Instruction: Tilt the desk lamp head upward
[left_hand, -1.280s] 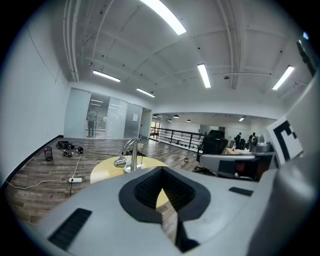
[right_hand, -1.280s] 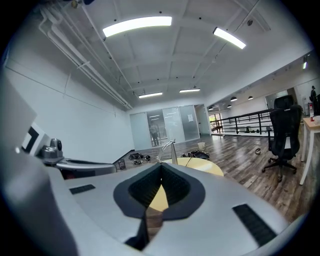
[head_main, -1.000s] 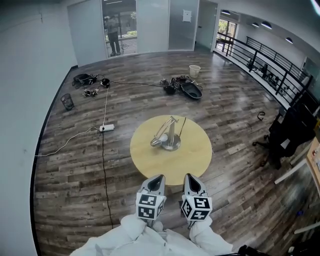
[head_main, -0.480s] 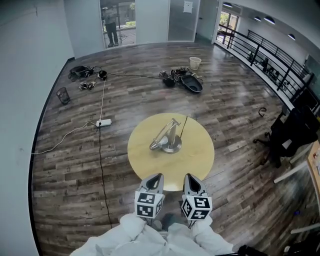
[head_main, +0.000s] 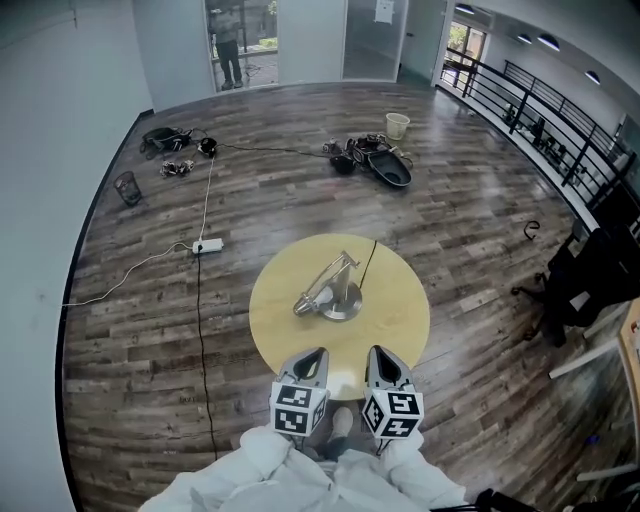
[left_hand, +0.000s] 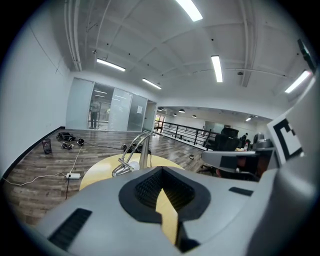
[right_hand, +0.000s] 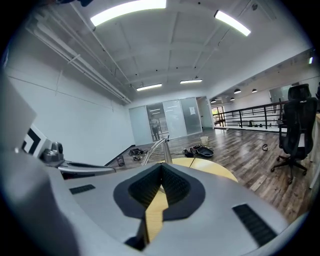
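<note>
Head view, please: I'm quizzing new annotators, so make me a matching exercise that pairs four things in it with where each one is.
Things
1. desk lamp
2. power strip
3. bucket
4. office chair

Places
A. on the floor, left of the round table
B. at the picture's right edge
C. on top of the round table
D. on the far floor, near the railing

Pairs: 1-C, 2-A, 3-D, 4-B

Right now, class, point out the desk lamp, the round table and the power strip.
desk lamp (head_main: 341, 303), head view, its round base.
round table (head_main: 396, 322), head view, bare top.
power strip (head_main: 209, 244), head view, its white body.
</note>
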